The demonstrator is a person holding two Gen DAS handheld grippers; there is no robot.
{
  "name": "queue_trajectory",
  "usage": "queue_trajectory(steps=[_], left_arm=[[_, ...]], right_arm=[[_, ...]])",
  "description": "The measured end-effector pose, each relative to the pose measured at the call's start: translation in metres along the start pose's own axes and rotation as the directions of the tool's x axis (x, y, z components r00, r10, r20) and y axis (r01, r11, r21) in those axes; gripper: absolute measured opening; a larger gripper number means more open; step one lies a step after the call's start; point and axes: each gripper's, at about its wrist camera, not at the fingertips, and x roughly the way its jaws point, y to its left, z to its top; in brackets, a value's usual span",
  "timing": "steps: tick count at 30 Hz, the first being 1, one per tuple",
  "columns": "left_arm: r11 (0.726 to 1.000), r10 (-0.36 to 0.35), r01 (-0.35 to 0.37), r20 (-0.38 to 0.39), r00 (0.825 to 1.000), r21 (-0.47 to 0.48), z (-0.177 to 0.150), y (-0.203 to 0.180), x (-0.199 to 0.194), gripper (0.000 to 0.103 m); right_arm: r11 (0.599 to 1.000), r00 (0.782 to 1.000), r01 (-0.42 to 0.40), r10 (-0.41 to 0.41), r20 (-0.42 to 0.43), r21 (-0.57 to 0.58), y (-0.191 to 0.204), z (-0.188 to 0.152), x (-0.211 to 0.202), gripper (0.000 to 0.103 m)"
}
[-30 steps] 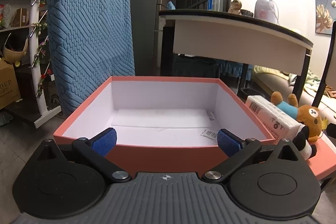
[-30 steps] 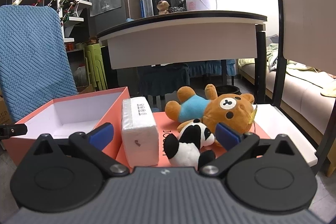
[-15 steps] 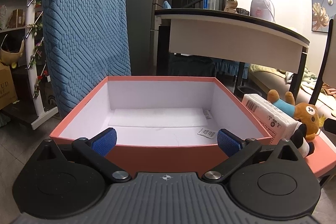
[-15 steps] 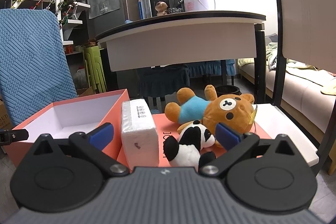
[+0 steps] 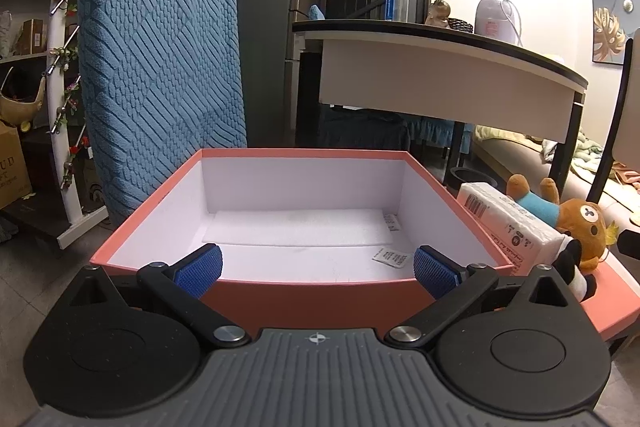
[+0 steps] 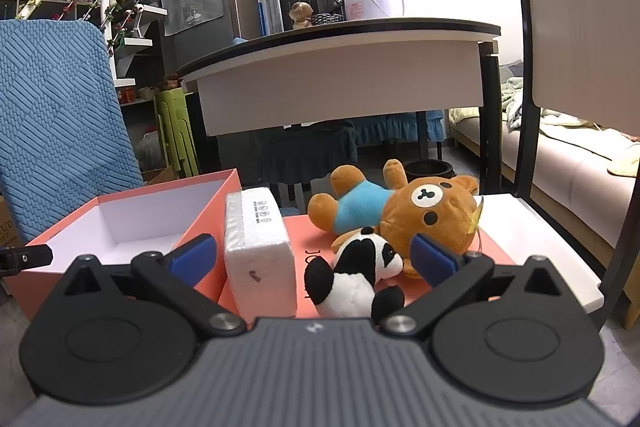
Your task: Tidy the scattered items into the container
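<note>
A salmon-pink box (image 5: 312,297) with a white inside stands straight ahead of my left gripper (image 5: 316,269), which is open and holds nothing. The box holds only small paper slips (image 5: 391,258). To its right, on the pink lid (image 6: 452,251), lie a white tissue pack (image 6: 258,247), a brown teddy bear (image 6: 404,207) in a blue shirt, and a small panda plush (image 6: 354,273). My right gripper (image 6: 314,259) is open, with the tissue pack and panda lying just beyond its fingers. The tissue pack (image 5: 508,223) and bear (image 5: 576,219) also show in the left wrist view.
A blue quilted chair back (image 5: 160,59) rises behind the box on the left. A dark-topped desk (image 6: 340,67) stands behind, bearing a bottle (image 6: 270,11). A chair back (image 6: 580,27) and a sofa (image 6: 580,179) are to the right. The lid rests on a white stool top (image 6: 540,239).
The left wrist view has shifted slightly, with the box now sitting a little farther and more centred. The right gripper has barely moved. Both grippers stay open.
</note>
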Motion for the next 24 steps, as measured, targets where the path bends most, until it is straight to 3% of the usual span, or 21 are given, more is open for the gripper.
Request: queue_trajectory(steps=[3, 10, 16, 21, 24], left_arm=[[1.0, 0.006, -0.006, 0.01, 1.0, 0.003, 0.002, -0.005, 0.0, 0.103], [0.998, -0.054, 0.054, 0.017, 0.998, -0.012, 0.008, -0.024, 0.007, 0.102], [0.992, -0.094, 0.087, 0.083, 0.992, 0.09, 0.016, -0.056, 0.01, 0.102], [0.978, -0.207, 0.206, 0.021, 0.978, 0.039, 0.039, -0.085, 0.018, 0.102], [0.971, -0.237, 0.234, 0.044, 0.971, 0.052, 0.049, -0.113, 0.026, 0.102]], right_arm=[[1.0, 1.0, 0.007, -0.007, 0.004, 0.001, -0.001, 0.0, -0.001, 0.103], [0.999, 0.999, 0.029, -0.029, 0.015, 0.015, -0.008, 0.002, 0.006, 0.103], [0.998, 0.998, 0.055, -0.056, 0.031, 0.029, -0.017, 0.001, 0.009, 0.103], [0.996, 0.996, 0.08, -0.082, 0.033, 0.047, -0.024, -0.001, 0.011, 0.103], [0.993, 0.994, 0.101, -0.104, 0.043, 0.063, -0.031, 0.0, 0.01, 0.103]])
